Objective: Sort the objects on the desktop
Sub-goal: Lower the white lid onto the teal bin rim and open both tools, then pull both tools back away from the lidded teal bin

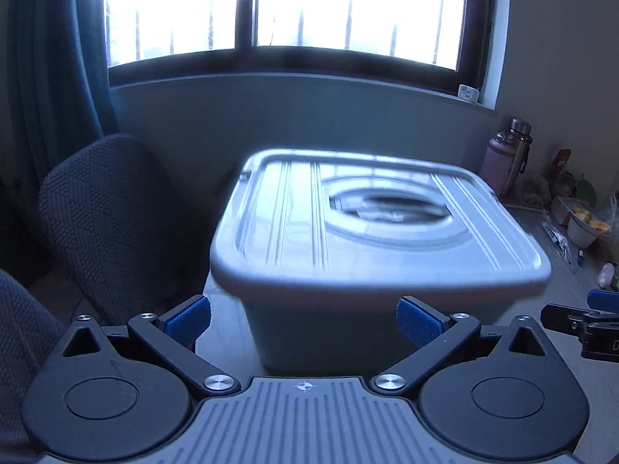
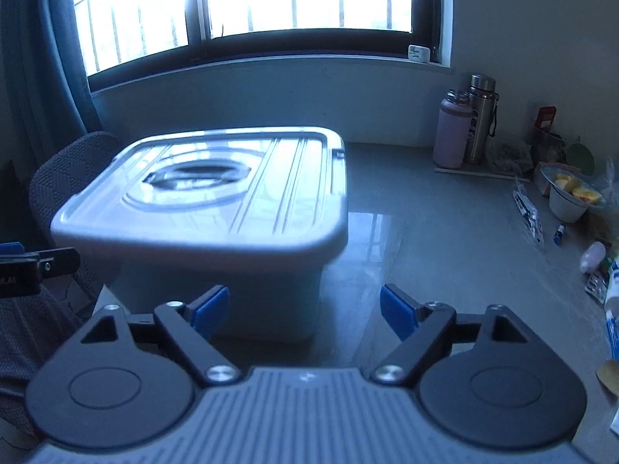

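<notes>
A grey plastic storage box [image 1: 379,232] with its lid on stands on the grey desk, straight ahead in the left wrist view and at the left in the right wrist view [image 2: 209,201]. My left gripper [image 1: 303,324] is open and empty, close in front of the box. My right gripper [image 2: 303,311] is open and empty, at the box's near right corner. Small desktop objects lie along the right edge: a packaged pen [image 2: 528,212], a small blue tube [image 2: 559,230], a pink-white bottle [image 2: 592,257] and a blue-white tube [image 2: 613,309].
A pink bottle [image 2: 452,133] and a steel flask [image 2: 481,116] stand at the back right by the wall. A white bowl of fruit [image 2: 572,197] sits among clutter. A dark woven chair [image 1: 100,216] is left of the desk. Bare desk [image 2: 445,255] lies right of the box.
</notes>
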Available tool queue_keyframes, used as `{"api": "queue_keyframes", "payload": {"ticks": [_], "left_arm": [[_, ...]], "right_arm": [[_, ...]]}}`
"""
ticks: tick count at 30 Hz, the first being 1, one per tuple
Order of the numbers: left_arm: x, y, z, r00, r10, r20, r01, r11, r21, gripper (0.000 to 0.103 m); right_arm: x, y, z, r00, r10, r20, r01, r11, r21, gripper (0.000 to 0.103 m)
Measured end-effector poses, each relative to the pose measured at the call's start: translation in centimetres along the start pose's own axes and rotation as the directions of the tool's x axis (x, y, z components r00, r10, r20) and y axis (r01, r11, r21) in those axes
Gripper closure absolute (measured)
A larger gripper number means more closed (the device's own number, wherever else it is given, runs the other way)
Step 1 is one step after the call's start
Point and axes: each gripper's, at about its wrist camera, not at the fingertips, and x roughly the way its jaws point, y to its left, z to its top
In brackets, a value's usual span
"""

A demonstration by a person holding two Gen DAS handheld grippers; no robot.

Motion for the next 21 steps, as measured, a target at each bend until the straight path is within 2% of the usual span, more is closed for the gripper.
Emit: {"api": "queue_keyframes", "payload": {"ticks": [4,7,13,21], "left_arm": [[-1.0,0.2,-3.5,1.0,0.012,0.004,-0.012,1.0,-0.007,0.0],[-1.3,0.2,-5.7,0.999,0.027,0.031,-0.028,0.999,0.025,0.0],[-0.6,0.5,-9.7,0.997,0.052,0.056,-0.055,0.997,0.048,0.0],[0.5,1.3,-12.5,0.997,0.042,0.071,-0.044,0.998,0.035,0.0]], "right_arm": [[-0.5,1.0,-3.0,0.999,-0.006,0.041,0.005,1.0,0.005,0.016],[-0.2,1.7,-4.8,0.997,-0.001,0.072,0.0,1.0,0.021,0.014],[1.0,2.3,-7.5,0.995,0.001,0.102,-0.006,0.999,0.046,0.014],[1.6,3.2,-9.9,0.993,-0.017,0.12,0.01,0.998,0.055,0.013]]}}
